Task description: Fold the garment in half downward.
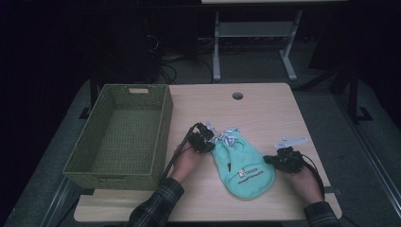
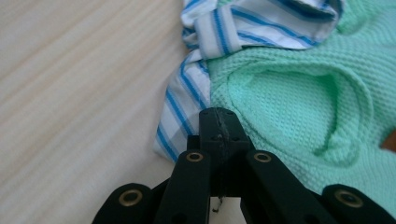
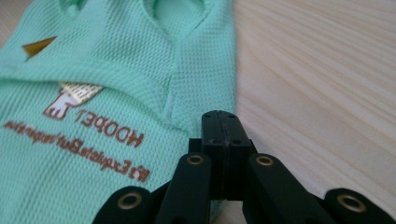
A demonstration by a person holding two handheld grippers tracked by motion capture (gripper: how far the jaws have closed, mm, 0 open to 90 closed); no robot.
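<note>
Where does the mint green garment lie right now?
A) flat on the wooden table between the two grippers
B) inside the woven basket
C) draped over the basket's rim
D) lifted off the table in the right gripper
A: the mint green garment lies flat on the wooden table, with the left gripper at its striped collar end and the right gripper at its opposite edge; the woven basket stands apart at the left.

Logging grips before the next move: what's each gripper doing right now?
Left gripper: fingers shut, at the striped edge of the green garment; any grip on it cannot be told.
Right gripper: fingers shut, at the garment's edge.
</note>
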